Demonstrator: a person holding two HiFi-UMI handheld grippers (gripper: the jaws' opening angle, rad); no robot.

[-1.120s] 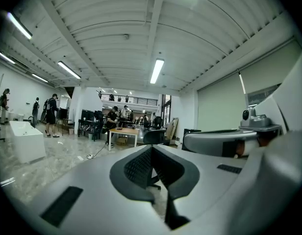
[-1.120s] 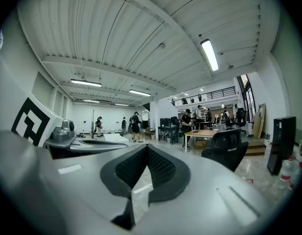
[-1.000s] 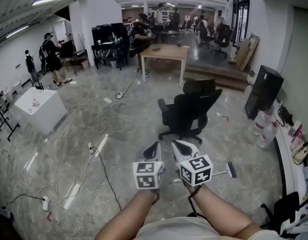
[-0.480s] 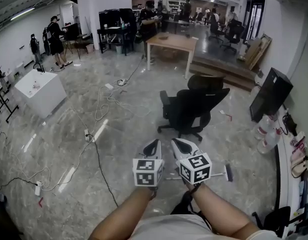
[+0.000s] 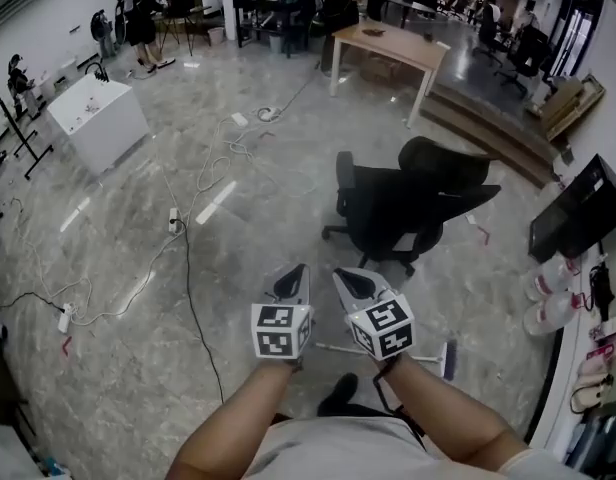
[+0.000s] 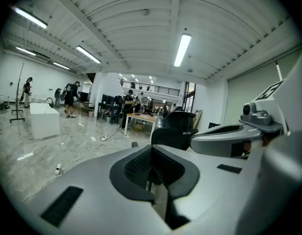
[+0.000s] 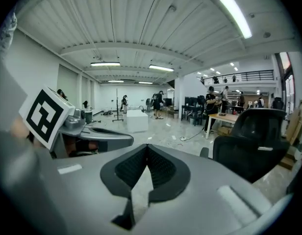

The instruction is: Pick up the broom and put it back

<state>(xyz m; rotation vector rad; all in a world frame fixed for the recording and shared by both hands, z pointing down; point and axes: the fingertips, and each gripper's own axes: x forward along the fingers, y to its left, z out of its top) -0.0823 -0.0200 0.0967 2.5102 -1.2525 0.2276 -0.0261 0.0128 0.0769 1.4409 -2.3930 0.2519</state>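
The broom lies flat on the marble floor in the head view. Its thin pale handle point(image 5: 330, 348) runs right, behind my right gripper's marker cube, to the dark brush head point(image 5: 449, 359). My left gripper point(image 5: 291, 274) and right gripper point(image 5: 354, 278) hang side by side above the floor, both pointing away from me toward the chair. Neither touches the broom. In the left gripper view the left gripper point(image 6: 150, 149) is shut with nothing between its fingers. The right gripper point(image 7: 147, 146) is likewise shut and empty in its own view.
A black office chair point(image 5: 413, 206) stands just beyond the grippers. Cables point(image 5: 185, 268) and a power strip point(image 5: 174, 220) trail over the floor at left. A white box point(image 5: 98, 118), a wooden table point(image 5: 388, 43), a black cabinet point(image 5: 583, 213) and water bottles point(image 5: 548, 298) stand around. People stand at the back.
Both grippers have sunk and moved forward together, and the head view has tipped further down. The chair and the broom now look closer. Both stay shut.
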